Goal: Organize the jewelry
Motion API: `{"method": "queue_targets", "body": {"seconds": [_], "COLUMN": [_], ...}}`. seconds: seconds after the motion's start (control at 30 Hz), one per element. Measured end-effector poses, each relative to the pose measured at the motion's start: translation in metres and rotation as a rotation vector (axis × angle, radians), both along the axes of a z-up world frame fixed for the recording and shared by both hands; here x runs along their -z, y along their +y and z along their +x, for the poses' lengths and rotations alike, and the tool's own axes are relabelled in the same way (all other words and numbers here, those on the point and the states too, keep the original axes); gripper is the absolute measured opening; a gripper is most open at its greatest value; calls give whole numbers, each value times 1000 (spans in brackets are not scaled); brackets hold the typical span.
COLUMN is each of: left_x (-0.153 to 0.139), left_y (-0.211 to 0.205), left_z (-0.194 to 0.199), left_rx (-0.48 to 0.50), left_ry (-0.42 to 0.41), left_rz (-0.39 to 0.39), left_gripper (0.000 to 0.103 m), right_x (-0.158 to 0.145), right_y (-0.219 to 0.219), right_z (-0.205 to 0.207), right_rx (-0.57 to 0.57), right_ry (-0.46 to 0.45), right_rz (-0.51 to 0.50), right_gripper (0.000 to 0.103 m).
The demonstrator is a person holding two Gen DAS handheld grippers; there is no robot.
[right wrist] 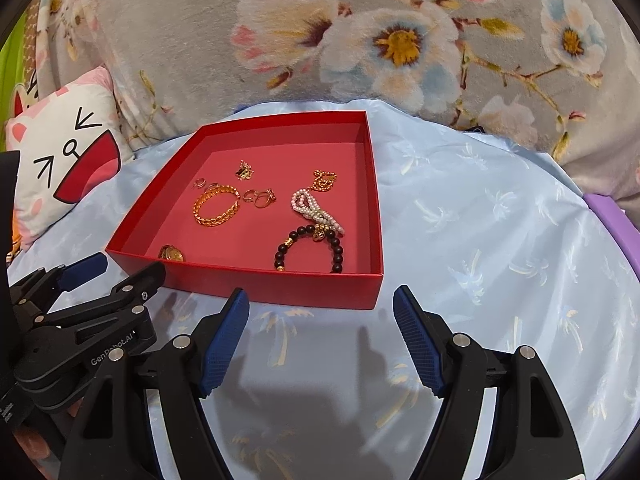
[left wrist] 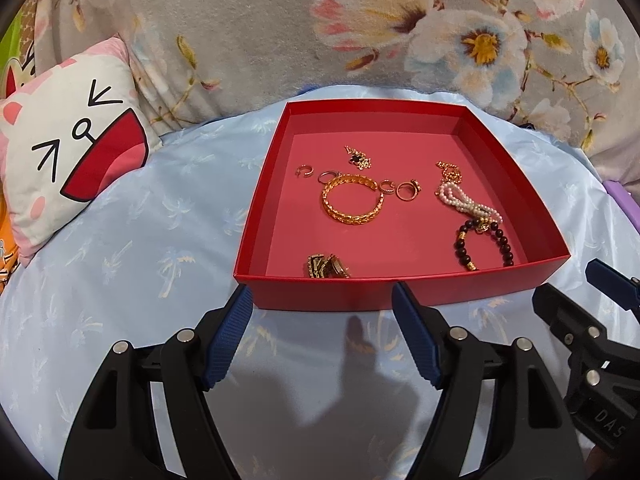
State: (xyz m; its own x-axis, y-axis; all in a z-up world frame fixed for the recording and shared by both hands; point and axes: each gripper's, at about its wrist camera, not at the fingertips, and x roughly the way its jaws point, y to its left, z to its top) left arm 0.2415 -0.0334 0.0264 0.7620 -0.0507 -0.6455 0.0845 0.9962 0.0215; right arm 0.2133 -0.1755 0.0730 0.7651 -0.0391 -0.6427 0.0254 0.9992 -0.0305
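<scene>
I hold the left gripper [left wrist: 322, 336] and right gripper [right wrist: 320, 336] spread apart and empty, just short of the red box [left wrist: 400, 290] on the bed [left wrist: 140, 240]. Jewelry lies loose inside: bangle [left wrist: 352, 202], pearls [left wrist: 464, 202]. Risk: overlapping strands snag, or the soft bed tips the box.

Each gripper, the left gripper [left wrist: 322, 332] and the right gripper [right wrist: 320, 334], has a matte black plastic frame with cut-out slots, round silver pivot screws, ribbed dark-blue pads [right wrist: 224, 344] on its jaws, and white lettering on the housing reading "GenRobot.AI".
</scene>
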Motion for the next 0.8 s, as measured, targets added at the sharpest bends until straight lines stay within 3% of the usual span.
{"method": "queue_targets", "body": {"seconds": [0.33, 0.5, 0.8], "left_x": [2, 2, 3], "left_y": [-6, -5, -3], "left_z": [-4, -5, -8], "left_rx": [3, -24, -43], "left_ry": [3, -7, -28], "left_rz": [12, 10, 16], "left_gripper": [71, 82, 89], "right_x": [2, 2, 7], "right_y": [5, 4, 3], "right_z": [-2, -3, -6], "right_rx": [-5, -2, 21], "right_ry": [0, -2, -21], "right_rz": [-11, 3, -15], "right_gripper": [73, 74, 76]}}
